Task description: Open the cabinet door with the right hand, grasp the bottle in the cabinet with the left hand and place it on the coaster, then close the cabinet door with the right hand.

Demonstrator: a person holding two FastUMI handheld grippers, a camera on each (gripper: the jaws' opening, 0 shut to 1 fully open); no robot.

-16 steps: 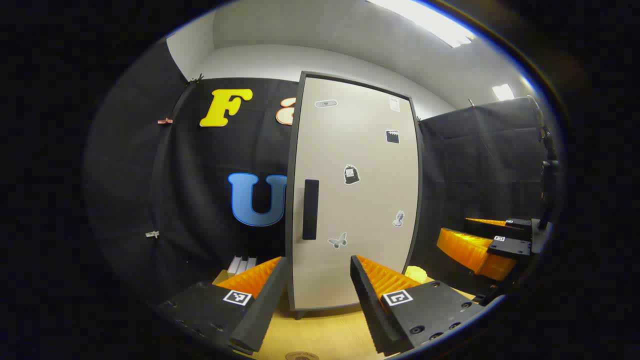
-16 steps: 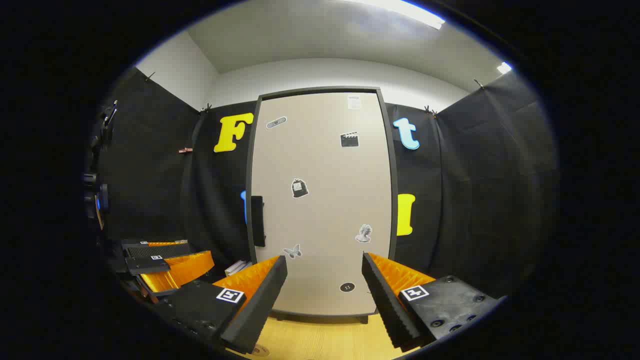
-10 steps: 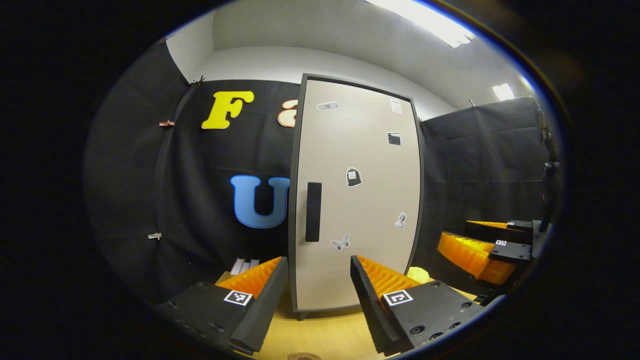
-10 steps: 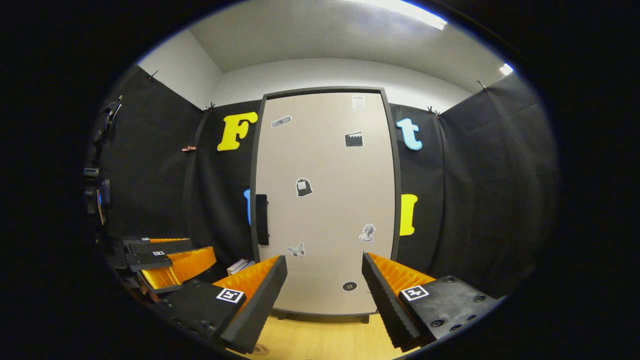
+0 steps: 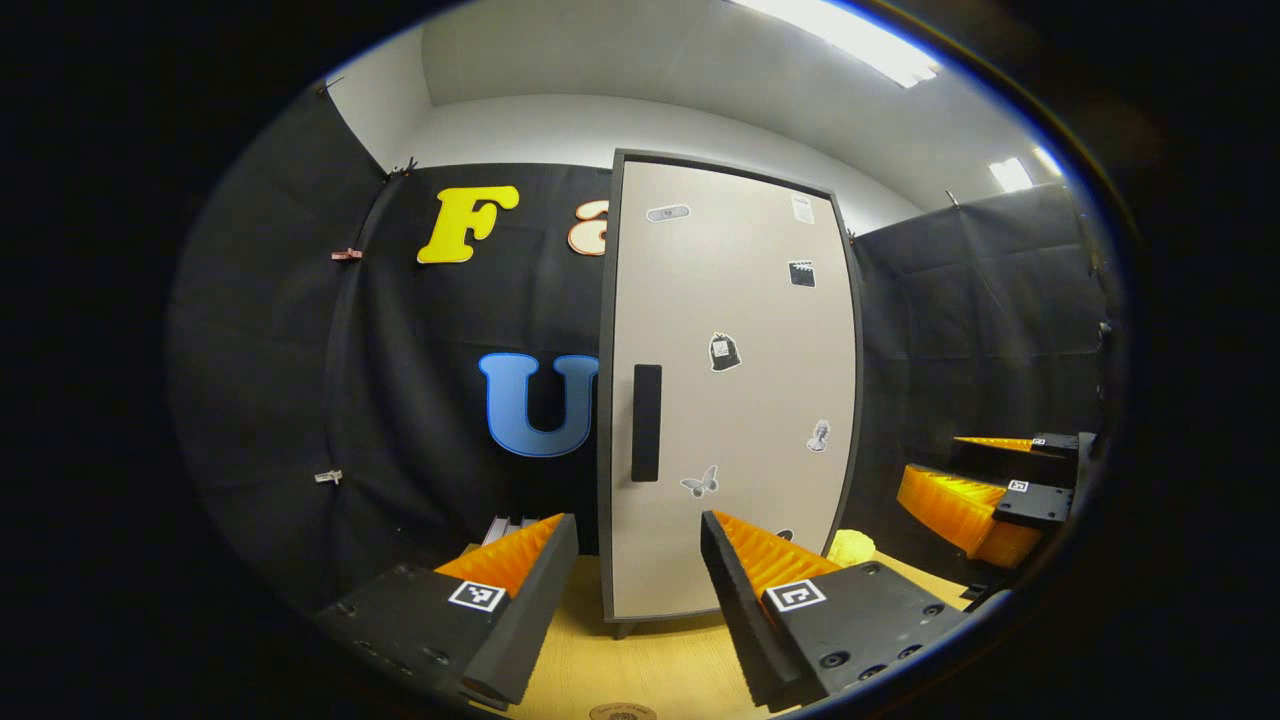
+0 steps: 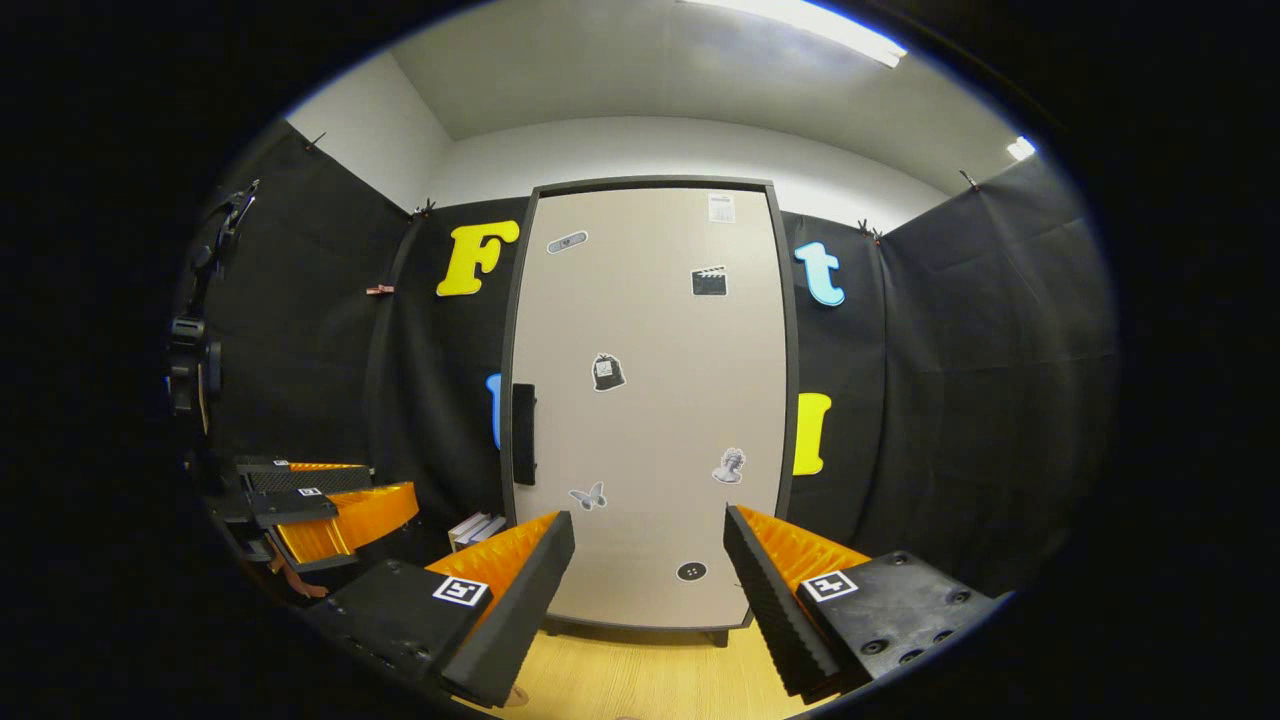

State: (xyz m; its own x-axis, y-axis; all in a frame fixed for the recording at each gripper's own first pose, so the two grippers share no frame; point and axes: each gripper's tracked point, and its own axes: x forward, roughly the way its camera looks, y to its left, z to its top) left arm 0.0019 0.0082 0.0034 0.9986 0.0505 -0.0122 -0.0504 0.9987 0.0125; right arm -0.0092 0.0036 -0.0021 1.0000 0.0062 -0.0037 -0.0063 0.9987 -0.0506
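Nothing done yet: tall beige cabinet door with dark frame [image 6: 650,400] is shut, its black vertical handle [image 6: 523,434] untouched, so the bottle inside is hidden from me. All 3 steps remain. My right gripper [image 6: 648,580] and left gripper [image 5: 632,580] both have jaws spread, empty. Cabinet stands on a light wooden tabletop [image 6: 640,675]; black cloth walls surround.

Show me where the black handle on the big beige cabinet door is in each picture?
Left gripper view: black handle, near the centre, by the beige cabinet door's left edge.
Right gripper view: handle, left of centre, same edge.
Shared landmark: butterfly sticker.
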